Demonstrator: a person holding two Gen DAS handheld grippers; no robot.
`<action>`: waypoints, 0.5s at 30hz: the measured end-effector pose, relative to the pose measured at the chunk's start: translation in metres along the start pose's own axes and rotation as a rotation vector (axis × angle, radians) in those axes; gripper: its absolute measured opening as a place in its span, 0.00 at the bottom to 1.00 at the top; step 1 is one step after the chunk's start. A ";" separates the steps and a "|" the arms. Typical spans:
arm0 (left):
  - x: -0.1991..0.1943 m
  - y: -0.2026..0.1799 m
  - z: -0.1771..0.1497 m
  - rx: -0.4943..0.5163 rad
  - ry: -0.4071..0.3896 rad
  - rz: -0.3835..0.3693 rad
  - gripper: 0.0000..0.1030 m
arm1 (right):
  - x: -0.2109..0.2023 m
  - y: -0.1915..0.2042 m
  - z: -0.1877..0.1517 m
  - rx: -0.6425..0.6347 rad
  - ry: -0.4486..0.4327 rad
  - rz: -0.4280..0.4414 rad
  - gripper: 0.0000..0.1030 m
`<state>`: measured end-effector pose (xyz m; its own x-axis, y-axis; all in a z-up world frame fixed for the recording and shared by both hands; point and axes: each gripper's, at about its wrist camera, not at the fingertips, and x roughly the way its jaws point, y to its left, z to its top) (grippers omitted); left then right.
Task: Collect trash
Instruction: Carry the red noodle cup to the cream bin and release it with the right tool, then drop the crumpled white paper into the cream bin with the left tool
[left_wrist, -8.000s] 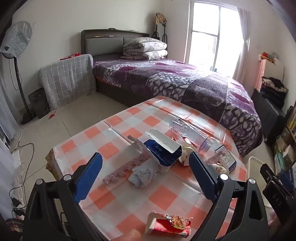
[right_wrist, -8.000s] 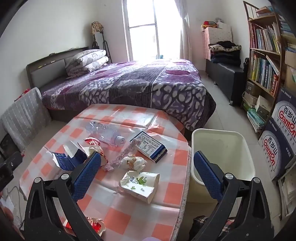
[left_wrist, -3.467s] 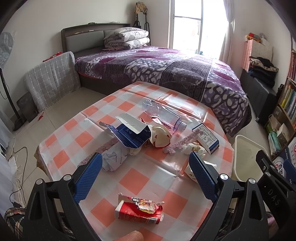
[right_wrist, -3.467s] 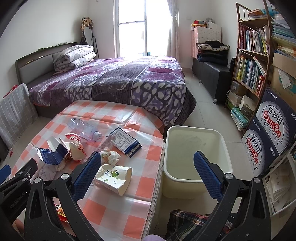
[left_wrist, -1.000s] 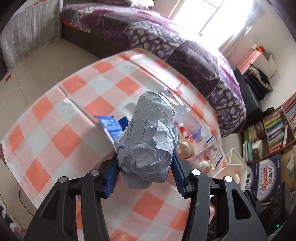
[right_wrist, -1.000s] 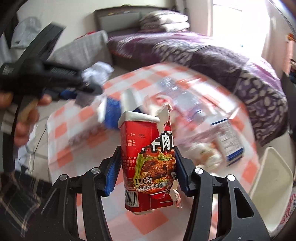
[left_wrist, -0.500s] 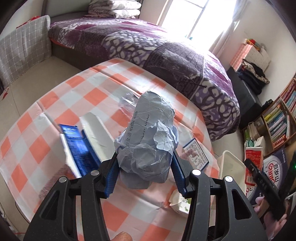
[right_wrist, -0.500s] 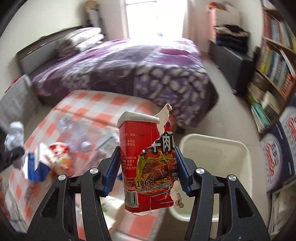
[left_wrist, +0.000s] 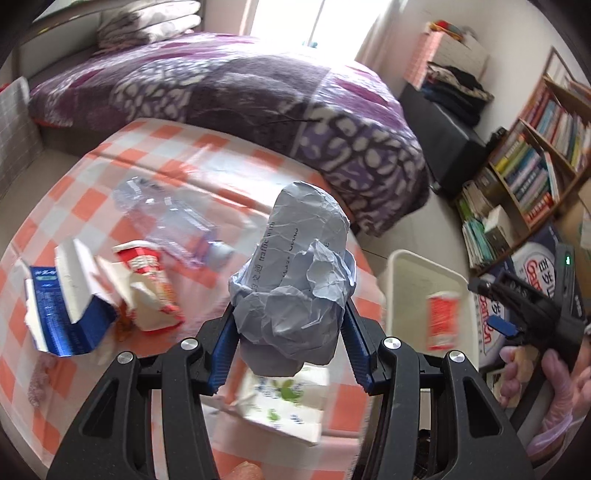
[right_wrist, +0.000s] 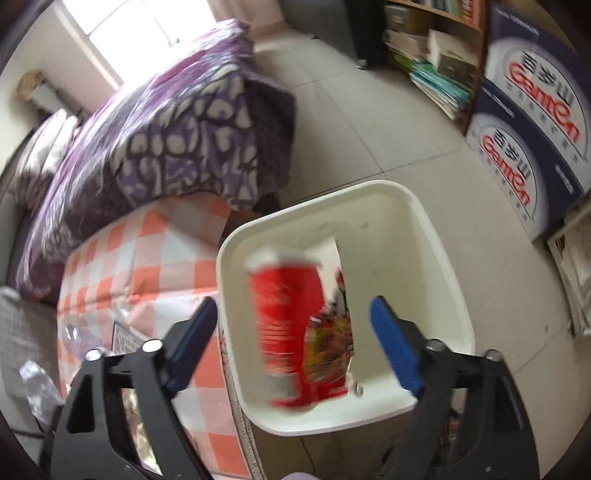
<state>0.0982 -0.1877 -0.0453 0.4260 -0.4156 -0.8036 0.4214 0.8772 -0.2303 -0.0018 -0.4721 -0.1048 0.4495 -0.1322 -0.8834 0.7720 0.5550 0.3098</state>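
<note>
Released since half a second ago, the red snack carton (right_wrist: 295, 328) is no longer clamped: the right gripper (right_wrist: 291, 332) has its jaws opening, and the blurred carton sits between the blue pads without touching either. Its long axis runs along the fingers, white-rimmed end pointing away from the claw, torn flap toward the right pad. Directly beyond and below the claw is the white bin (right_wrist: 436, 258). The left gripper (left_wrist: 288, 341) is clamped on the crumpled paper wad (left_wrist: 295, 280), long axis pointing forward from the pads, above the checked table (left_wrist: 177, 147), bin to its right.
</note>
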 end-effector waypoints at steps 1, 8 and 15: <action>0.003 -0.010 0.000 0.018 0.006 -0.009 0.50 | 0.000 -0.004 0.004 0.018 -0.007 0.000 0.83; 0.031 -0.074 -0.007 0.103 0.061 -0.068 0.50 | -0.018 -0.044 0.019 0.192 -0.064 0.028 0.86; 0.056 -0.131 -0.013 0.184 0.113 -0.096 0.51 | -0.032 -0.072 0.030 0.292 -0.096 0.081 0.86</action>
<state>0.0566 -0.3228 -0.0668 0.2890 -0.4562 -0.8416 0.5989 0.7720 -0.2128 -0.0586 -0.5328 -0.0885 0.5445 -0.1815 -0.8189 0.8220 0.3093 0.4781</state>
